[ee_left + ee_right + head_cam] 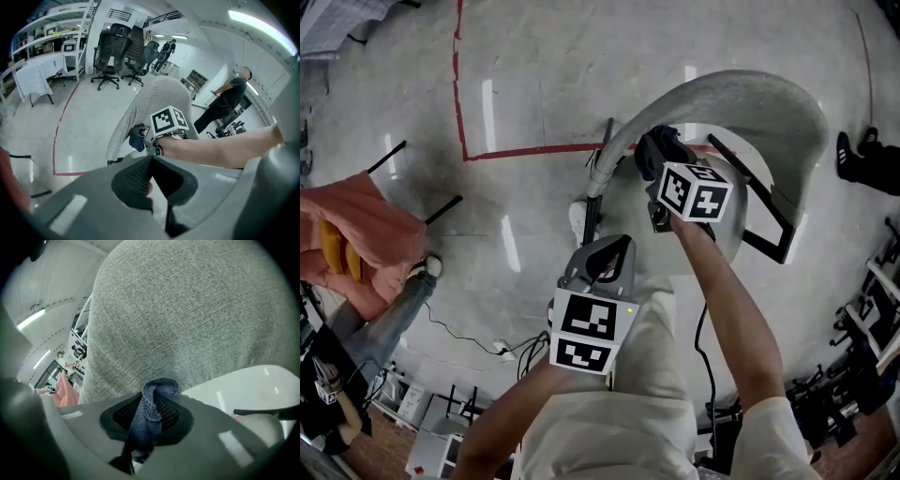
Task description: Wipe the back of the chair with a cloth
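The chair's grey fabric back point(741, 98) curves round a white seat point(727, 239). My right gripper point(652, 161) is shut on a dark blue cloth point(661, 148) and holds it at the left end of the back, near its top edge. In the right gripper view the cloth point(149, 418) bunches between the jaws, just short of the grey fabric point(187, 319). My left gripper point(614, 249) hangs lower, in front of the person's legs, apart from the chair. Its jaws point(152, 187) are shut on nothing. The left gripper view shows the back point(150, 103) and the cloth point(137, 140).
A black armrest point(769, 202) sticks out on the seat's right. Red tape point(525, 150) marks the glossy floor. A person in pink point(366, 234) stands at the left, and black shoes point(862, 155) show at the right. Office chairs point(110, 51) and a person in black point(229, 101) are farther off.
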`<act>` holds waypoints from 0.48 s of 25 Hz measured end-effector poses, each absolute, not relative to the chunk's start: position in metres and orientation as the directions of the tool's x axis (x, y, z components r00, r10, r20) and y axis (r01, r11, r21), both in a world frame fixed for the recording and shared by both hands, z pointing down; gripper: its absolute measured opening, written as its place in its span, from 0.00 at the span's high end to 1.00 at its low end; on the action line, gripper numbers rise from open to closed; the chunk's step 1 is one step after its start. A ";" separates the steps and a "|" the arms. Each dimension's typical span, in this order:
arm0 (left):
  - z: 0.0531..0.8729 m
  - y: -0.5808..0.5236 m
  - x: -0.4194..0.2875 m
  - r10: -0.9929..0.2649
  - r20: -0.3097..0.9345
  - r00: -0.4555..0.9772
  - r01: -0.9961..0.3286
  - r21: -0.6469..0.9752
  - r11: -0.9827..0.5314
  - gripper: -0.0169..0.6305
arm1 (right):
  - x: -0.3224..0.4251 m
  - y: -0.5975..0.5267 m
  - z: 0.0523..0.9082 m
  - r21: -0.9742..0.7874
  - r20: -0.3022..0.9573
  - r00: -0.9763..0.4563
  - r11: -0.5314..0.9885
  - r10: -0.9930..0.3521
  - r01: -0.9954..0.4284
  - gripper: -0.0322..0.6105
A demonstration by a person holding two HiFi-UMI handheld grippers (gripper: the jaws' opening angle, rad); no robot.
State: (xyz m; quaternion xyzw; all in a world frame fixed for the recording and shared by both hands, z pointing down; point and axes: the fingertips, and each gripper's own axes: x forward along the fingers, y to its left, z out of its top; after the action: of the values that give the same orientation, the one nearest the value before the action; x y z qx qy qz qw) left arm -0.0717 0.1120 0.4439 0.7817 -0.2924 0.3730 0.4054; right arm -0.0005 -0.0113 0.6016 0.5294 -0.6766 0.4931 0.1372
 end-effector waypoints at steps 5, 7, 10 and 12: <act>0.447 0.114 -0.082 -0.156 0.821 0.549 -0.764 0.416 -0.494 0.97 | -0.027 -0.003 0.605 -0.583 0.686 -0.496 0.005 -0.533 -0.812 0.83; 0.446 0.115 -0.085 -0.159 0.821 0.548 -0.765 0.416 -0.491 0.97 | -0.041 0.004 0.604 -0.594 0.682 -0.534 0.048 -0.500 -0.803 0.83; 0.441 0.121 -0.085 -0.166 0.820 0.548 -0.767 0.414 -0.491 0.97 | -0.055 0.020 0.601 -0.613 0.673 -0.580 0.093 -0.459 -0.785 0.83; 0.439 0.125 -0.085 -0.168 0.819 0.549 -0.767 0.414 -0.490 0.97 | -0.061 0.031 0.600 -0.632 0.665 -0.607 0.106 -0.435 -0.768 0.83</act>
State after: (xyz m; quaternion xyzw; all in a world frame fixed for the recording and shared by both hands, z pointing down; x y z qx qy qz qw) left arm -0.0852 0.1248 0.4395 0.7805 -0.2996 0.3686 0.4064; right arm -0.0613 0.0307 0.5997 0.4140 -0.7264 0.5251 0.1587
